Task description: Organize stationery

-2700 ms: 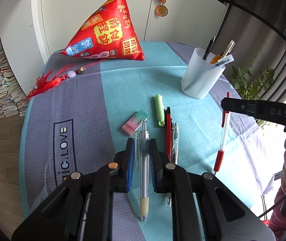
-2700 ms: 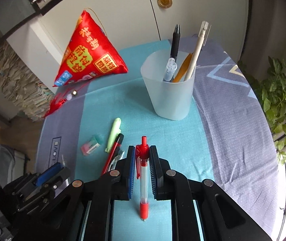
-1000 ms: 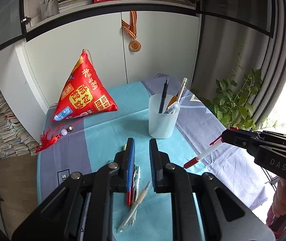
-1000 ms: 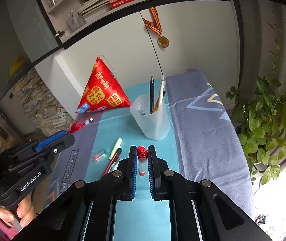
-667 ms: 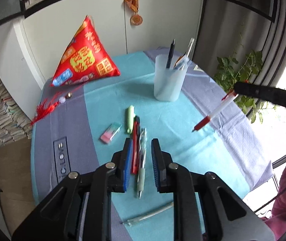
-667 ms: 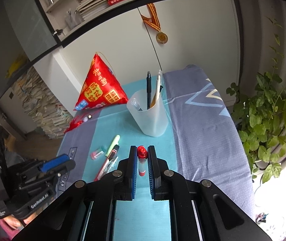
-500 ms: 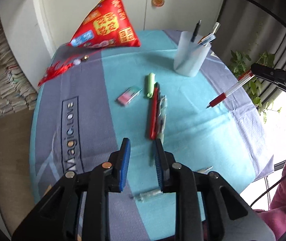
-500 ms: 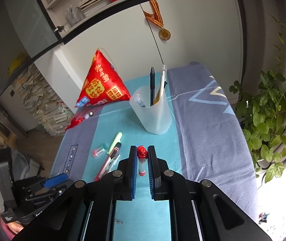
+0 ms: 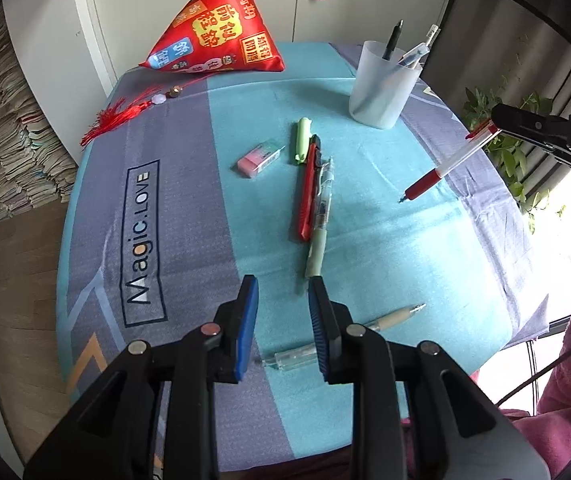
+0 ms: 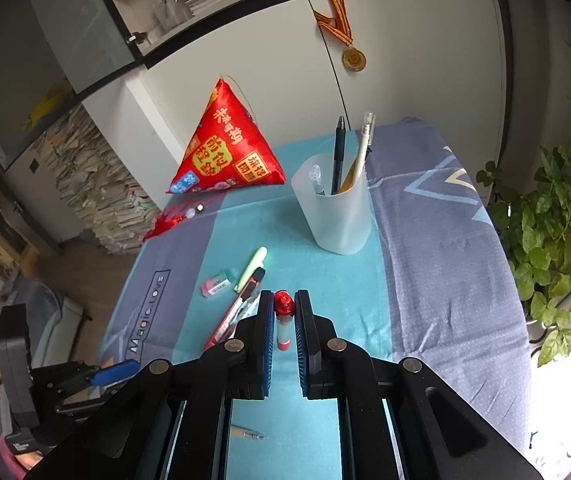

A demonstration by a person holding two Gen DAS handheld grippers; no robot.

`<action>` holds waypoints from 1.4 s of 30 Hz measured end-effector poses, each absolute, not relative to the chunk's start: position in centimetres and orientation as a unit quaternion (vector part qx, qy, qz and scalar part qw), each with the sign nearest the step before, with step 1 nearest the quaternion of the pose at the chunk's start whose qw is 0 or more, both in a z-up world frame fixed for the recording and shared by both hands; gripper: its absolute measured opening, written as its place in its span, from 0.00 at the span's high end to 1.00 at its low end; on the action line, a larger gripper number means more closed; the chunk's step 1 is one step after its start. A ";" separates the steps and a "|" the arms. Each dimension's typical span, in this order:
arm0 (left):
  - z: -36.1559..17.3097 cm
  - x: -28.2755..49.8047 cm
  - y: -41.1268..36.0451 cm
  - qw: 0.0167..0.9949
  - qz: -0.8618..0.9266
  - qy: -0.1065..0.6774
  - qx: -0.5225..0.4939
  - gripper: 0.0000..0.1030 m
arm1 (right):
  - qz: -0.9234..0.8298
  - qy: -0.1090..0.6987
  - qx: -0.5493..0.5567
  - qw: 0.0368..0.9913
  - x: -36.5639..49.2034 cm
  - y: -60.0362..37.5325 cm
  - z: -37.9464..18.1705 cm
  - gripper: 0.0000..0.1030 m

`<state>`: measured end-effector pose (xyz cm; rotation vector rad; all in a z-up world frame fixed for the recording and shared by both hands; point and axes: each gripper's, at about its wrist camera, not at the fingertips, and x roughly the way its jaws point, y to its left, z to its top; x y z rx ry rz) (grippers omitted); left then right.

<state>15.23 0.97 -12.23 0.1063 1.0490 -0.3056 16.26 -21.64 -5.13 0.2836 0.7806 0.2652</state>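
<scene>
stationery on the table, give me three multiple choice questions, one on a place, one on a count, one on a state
1. Where does the pink eraser lie?
A. in the cup
B. on the tablecloth, left of the green highlighter
C. under the red pouch

2. How many loose pens and markers lie on the tablecloth in the left wrist view?
A. four
B. one
C. seven

3. What state is the left gripper in?
A. shut on a pen
B. open and empty
C. shut on the eraser

Answers: 1 B, it lies flat beside the highlighter; 2 A, highlighter, red pen, clear pen and beige-grip pen; 3 B, its jaws stand apart around nothing.
</scene>
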 end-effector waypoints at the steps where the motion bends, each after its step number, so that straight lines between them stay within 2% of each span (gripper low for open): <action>1: -12.4 15.3 0.5 0.853 -0.150 0.497 0.054 0.69 | 0.127 0.377 0.138 0.907 16.1 -21.7 -5.1 0.89; 5: -13.2 14.7 -0.8 0.843 -0.169 0.504 0.076 0.68 | 0.119 0.373 0.136 0.910 15.2 -22.2 -4.8 0.89; 11: -13.6 13.2 0.8 0.829 -0.153 0.536 0.044 0.69 | 0.113 0.372 0.139 0.911 14.8 -22.7 -4.8 0.89; 16: -14.7 12.9 1.6 0.793 -0.109 0.599 0.005 0.70 | 0.133 0.372 0.139 0.908 14.4 -22.0 -5.2 0.89; 22: -16.5 13.6 2.1 0.737 -0.077 0.662 -0.113 0.71 | 0.156 0.371 0.141 0.904 13.7 -22.0 -5.6 0.89; 29: -17.4 14.7 2.9 0.710 0.022 0.666 -0.226 0.71 | 0.167 0.358 0.136 0.909 12.3 -23.2 -5.2 0.89; 33: -17.4 15.8 1.5 0.715 0.044 0.663 -0.217 0.71 | 0.173 0.357 0.134 0.908 12.0 -23.6 -5.3 0.89; 37: -17.3 16.3 1.3 0.717 0.055 0.662 -0.211 0.66 | 0.178 0.356 0.131 0.908 11.8 -23.9 -5.3 0.89; 42: -17.1 18.6 0.6 0.721 0.076 0.663 -0.187 0.71 | 0.176 0.357 0.133 0.908 11.7 -24.6 -5.5 0.89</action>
